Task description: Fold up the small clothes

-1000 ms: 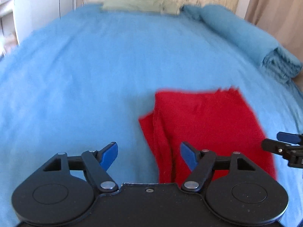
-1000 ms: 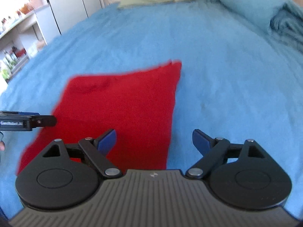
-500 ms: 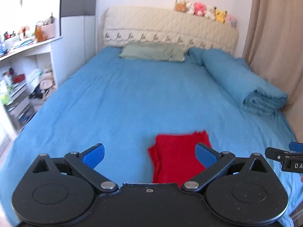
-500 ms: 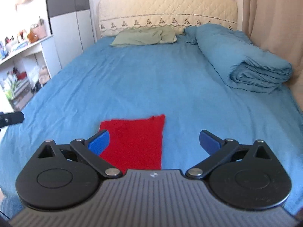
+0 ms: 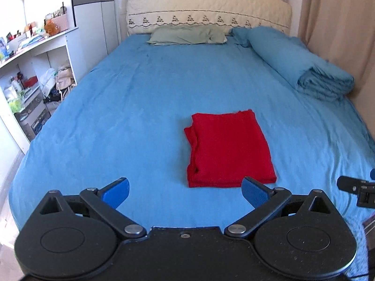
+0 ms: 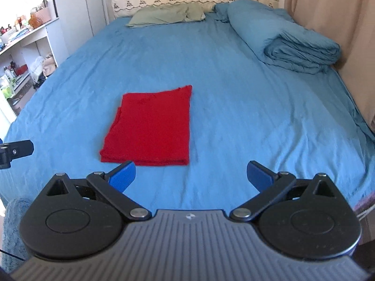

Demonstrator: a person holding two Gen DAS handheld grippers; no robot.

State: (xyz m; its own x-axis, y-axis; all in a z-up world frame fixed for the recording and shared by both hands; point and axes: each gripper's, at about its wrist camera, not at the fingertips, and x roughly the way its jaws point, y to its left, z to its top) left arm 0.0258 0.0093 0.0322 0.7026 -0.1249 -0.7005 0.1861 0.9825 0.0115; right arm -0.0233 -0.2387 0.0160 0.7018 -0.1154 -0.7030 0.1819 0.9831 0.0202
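Note:
A red cloth (image 5: pixel 229 149) lies folded into a flat rectangle on the blue bed sheet (image 5: pixel 131 107), near the foot of the bed; it also shows in the right wrist view (image 6: pixel 152 128). My left gripper (image 5: pixel 186 193) is open and empty, held above the bed's near edge, just short and left of the cloth. My right gripper (image 6: pixel 191 175) is open and empty, just short and right of the cloth. Each gripper's tip shows at the edge of the other view, the right one (image 5: pixel 356 187) and the left one (image 6: pixel 16 149).
A rolled blue duvet (image 5: pixel 300 68) lies along the bed's right side by a beige curtain (image 5: pixel 337 23). A green pillow (image 5: pixel 187 36) and padded headboard (image 5: pixel 208 7) are at the far end. White shelves (image 5: pixel 35 70) with clutter stand left of the bed.
Both grippers have pulled back and up from the red cloth, which now lies smaller and farther off. Both jaws have opened wider. The cloth itself has not moved.

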